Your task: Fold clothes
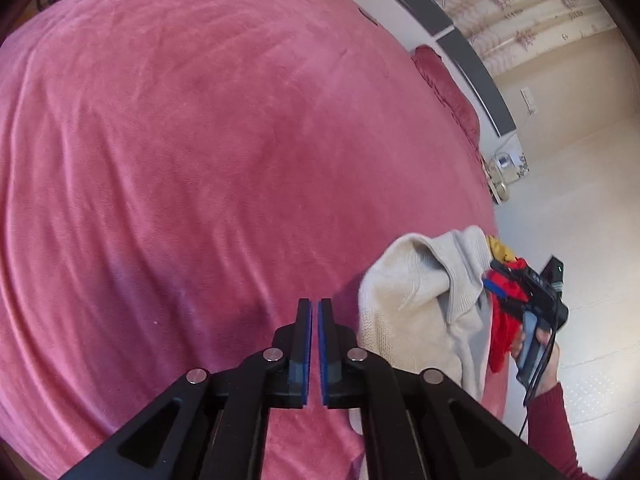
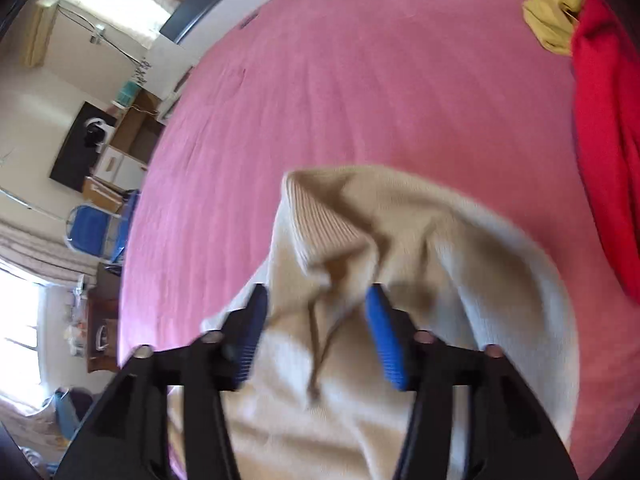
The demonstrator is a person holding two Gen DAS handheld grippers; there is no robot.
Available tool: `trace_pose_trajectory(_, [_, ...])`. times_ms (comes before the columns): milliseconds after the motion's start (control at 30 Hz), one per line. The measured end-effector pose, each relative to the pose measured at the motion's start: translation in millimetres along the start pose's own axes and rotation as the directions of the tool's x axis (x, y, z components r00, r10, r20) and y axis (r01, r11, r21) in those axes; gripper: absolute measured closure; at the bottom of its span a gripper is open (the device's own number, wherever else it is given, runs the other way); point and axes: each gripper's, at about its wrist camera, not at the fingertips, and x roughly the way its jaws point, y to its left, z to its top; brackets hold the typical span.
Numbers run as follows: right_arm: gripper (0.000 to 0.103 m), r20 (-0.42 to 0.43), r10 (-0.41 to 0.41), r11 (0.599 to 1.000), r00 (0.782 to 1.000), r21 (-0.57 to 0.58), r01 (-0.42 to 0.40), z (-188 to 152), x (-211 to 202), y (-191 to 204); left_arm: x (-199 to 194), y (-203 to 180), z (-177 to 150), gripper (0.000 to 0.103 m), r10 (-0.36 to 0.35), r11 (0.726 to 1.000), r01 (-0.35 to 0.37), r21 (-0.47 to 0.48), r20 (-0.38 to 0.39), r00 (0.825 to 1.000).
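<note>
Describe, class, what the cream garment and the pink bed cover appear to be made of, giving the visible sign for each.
Cream garment: probably a knitted yarn, wool or cotton blend; matte, with ribbed banding along one edge and a fine stitch texture.
Pink bed cover: likely a plush fleece or velvety synthetic; a soft sheen with brushed streaks and shallow ripples. The exact fibre cannot be told in either case.

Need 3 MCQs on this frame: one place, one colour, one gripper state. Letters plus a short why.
1. The cream sweater lies:
A. on the floor
B. on the pink bedspread
C. on a chair

2. The garment touching the yellow one is:
A. red
B. green
C. black

3. The left gripper is:
A. shut, holding nothing
B. shut on the sweater
C. wide open

B: pink cover surrounds the sweater.
A: the red garment overlaps the yellow one.
A: its pads nearly meet, with nothing between them.
</note>
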Motion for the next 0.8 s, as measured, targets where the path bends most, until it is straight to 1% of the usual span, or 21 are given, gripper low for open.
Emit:
trace_pose_trajectory(33, [0.042, -0.031, -0.007, 1.000, 1.000, -0.012, 0.007, 1.6, 3.1, -0.4, 7.4, -0.2, 0.9, 0.095, -0.007, 1.000, 0.007, -0.009, -0.008, 1.000])
trace_pose_trajectory(67, [0.042, -0.079, -0.001, 1.000, 0.997, -0.026, -0.001, 0.7, 8.4, 1.3, 14.4, -1.3, 1.4, 0.089, -0.006, 1.000, 0.005, -0.018, -0.015, 1.000])
trace_pose_trajectory(100, [0.042, -0.122, 0.028, 0.999, 0.992, -0.026, -0.031, -2.6, 12.6, 2.2, 22.5, -3.3, 1.2, 0.088, -0.019, 1.000, 0.018, -0.020, -0.038, 0.999])
trace_pose_trajectory(167, [0.042, -0.179, 0.114, 0.993, 0.977, 0.005, -0.115, -13.6, 18.5, 1.6, 31.9, -6.5, 0.8, 0.084, -0.055, 0.998, 0.054, -0.024, -0.039, 0.998])
trace_pose_trajectory(233, [0.042, -0.189, 0.161, 0.987, 0.969, 0.035, -0.157, -25.9, 22.9, -2.2, 43.7, -15.1, -2.5, 0.081, -0.075, 0.997, 0.075, -0.010, -0.054, 0.996])
trace_pose_trajectory(267, [0.042, -0.194, 0.185, 0.983, 0.963, 0.051, -0.178, -32.0, 25.0, -4.1, 51.3, -20.3, -3.0, 0.078, -0.083, 0.997, 0.083, -0.006, -0.069, 0.994])
trace_pose_trajectory(333, [0.042, -0.197, 0.189, 0.982, 0.962, 0.062, -0.180, -34.6, 33.2, -4.0, 67.2, -28.8, -4.8, 0.076, -0.107, 0.994, 0.106, -0.017, -0.112, 0.988])
trace_pose_trajectory(400, [0.042, -0.197, 0.187, 0.982, 0.963, 0.070, -0.176, -34.5, 41.1, -3.3, 71.4, -37.4, -9.0, 0.073, -0.134, 0.991, 0.131, -0.031, -0.124, 0.983])
trace_pose_trajectory(433, [0.042, -0.189, 0.187, 0.982, 0.964, 0.064, -0.178, -35.9, 42.2, -2.9, 74.8, -44.6, -14.1, 0.072, -0.111, 0.994, 0.110, -0.016, -0.137, 0.984])
trace_pose_trajectory(500, [0.042, -0.170, 0.178, 0.984, 0.969, 0.027, -0.176, -40.2, 41.0, -1.2, 85.7, -53.9, -27.5, 0.073, -0.004, 0.999, 0.011, 0.034, -0.179, 0.984])
trace_pose_trajectory(533, [0.044, -0.166, 0.193, 0.981, 0.967, 0.016, -0.193, -37.1, 42.2, 1.4, 90.4, -58.2, -33.8, 0.078, 0.044, 0.998, -0.034, 0.057, -0.195, 0.980])
trace_pose_trajectory(567, [0.057, -0.165, 0.215, 0.976, 0.962, 0.016, -0.216, -30.6, 50.9, 8.7, 84.6, -57.7, -35.7, 0.095, 0.014, 1.000, -0.010, 0.026, -0.161, 0.987])
trace_pose_trajectory(600, [0.066, -0.167, 0.240, 0.971, 0.956, 0.022, -0.240, -25.7, 57.8, 16.5, 78.8, -57.2, -37.5, 0.095, -0.015, 1.000, 0.014, -0.004, -0.126, 0.992])
trace_pose_trajectory(633, [0.069, -0.170, 0.270, 0.963, 0.948, 0.028, -0.269, -22.4, 60.3, 23.1, 72.4, -56.8, -38.9, 0.095, -0.043, 0.999, 0.041, -0.033, -0.088, 0.995])
trace_pose_trajectory(667, [0.072, -0.172, 0.299, 0.954, 0.938, 0.034, -0.298, -19.0, 62.9, 29.7, 56.7, -57.2, -33.5, 0.096, -0.077, 0.995, 0.076, -0.059, -0.023, 0.997])
trace_pose_trajectory(700, [0.075, -0.153, 0.342, 0.939, 0.927, 0.038, -0.341, -12.4, 59.8, 37.3, 40.7, -59.9, -25.2, 0.097, -0.093, 0.993, 0.095, -0.067, 0.030, 0.995])
trace_pose_trajectory(733, [0.076, -0.114, 0.395, 0.918, 0.911, 0.039, -0.394, -2.9, 51.7, 45.8, 22.9, -67.1, -13.6, 0.097, -0.095, 0.994, 0.099, -0.042, 0.084, 0.992])
trace_pose_trajectory(767, [0.076, -0.075, 0.447, 0.895, 0.891, 0.037, -0.445, 6.6, 43.7, 54.3, 5.3, -74.5, -1.9, 0.097, -0.096, 0.995, 0.100, -0.017, 0.137, 0.986])
trace_pose_trajectory(800, [0.076, -0.029, 0.497, 0.868, 0.867, 0.036, -0.496, 17.6, 32.7, 61.3, -10.3, -83.1, 10.5, 0.097, -0.085, 0.996, 0.083, 0.021, 0.174, 0.981])
